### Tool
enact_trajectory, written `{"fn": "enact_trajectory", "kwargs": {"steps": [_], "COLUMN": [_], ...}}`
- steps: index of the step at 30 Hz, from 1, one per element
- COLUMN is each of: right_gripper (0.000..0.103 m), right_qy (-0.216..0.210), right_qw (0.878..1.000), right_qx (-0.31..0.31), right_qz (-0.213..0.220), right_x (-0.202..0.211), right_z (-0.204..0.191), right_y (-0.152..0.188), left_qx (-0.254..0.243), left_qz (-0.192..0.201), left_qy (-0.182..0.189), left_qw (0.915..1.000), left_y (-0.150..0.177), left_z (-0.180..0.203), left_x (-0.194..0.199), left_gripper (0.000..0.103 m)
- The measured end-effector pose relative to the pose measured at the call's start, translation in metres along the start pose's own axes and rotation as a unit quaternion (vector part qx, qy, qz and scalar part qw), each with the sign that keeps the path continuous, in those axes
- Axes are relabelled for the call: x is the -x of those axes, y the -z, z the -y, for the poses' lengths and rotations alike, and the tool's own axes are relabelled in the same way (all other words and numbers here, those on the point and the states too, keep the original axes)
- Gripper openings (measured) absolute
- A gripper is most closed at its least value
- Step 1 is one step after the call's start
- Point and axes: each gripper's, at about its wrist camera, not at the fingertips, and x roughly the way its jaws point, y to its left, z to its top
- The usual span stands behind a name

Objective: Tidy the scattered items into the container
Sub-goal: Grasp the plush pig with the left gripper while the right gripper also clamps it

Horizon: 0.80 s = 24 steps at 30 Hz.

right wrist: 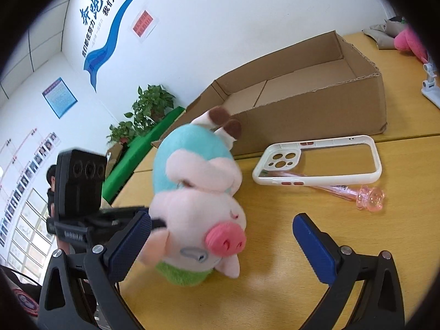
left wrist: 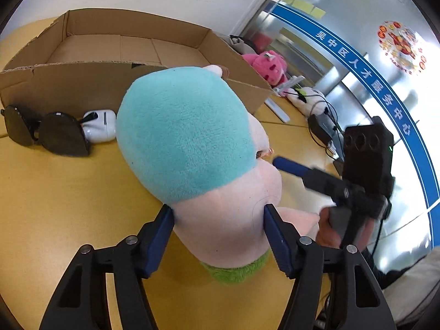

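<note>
While the left gripper's (left wrist: 218,233) fingers (left wrist: 161,236) clamp the pig's (left wrist: 189,137) pink head, the right gripper's (right wrist: 222,243) fingers (right wrist: 129,243) stand apart, with the pig (right wrist: 198,192) between them, nearer the left one. Past the right finger lie a phone case (right wrist: 319,162) and pink pen (right wrist: 368,196) on the desk (right wrist: 275,288). Farthest, the box (right wrist: 316,101) sits open-topped.
</note>
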Motion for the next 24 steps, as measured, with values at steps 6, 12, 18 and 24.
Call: {"fn": "enact_trajectory", "kwargs": {"steps": [6, 12, 18, 24], "right_gripper": [0.103, 0.103, 0.095, 0.081], "right_qy": [-0.008, -0.039, 0.003, 0.041], "right_qw": [1.0, 0.998, 0.994, 0.992], "right_qx": [0.02, -0.005, -0.001, 0.05], "right_qz": [-0.009, -0.052, -0.107, -0.106], "right_x": [-0.006, -0.026, -0.059, -0.063], "right_z": [-0.009, -0.019, -0.041, -0.065], "right_y": [0.004, 0.004, 0.0, 0.005], "left_qx": [-0.015, -0.007, 0.012, 0.022], "left_qz": [-0.004, 0.004, -0.005, 0.004], "left_qy": [0.012, 0.02, 0.037, 0.026], "left_qw": [0.9998, 0.9998, 0.9992, 0.9994], "left_y": [0.023, 0.033, 0.043, 0.046], "left_z": [0.011, 0.014, 0.012, 0.01], "left_x": [0.017, 0.02, 0.01, 0.011], "left_gripper": [0.07, 0.076, 0.099, 0.082]}}
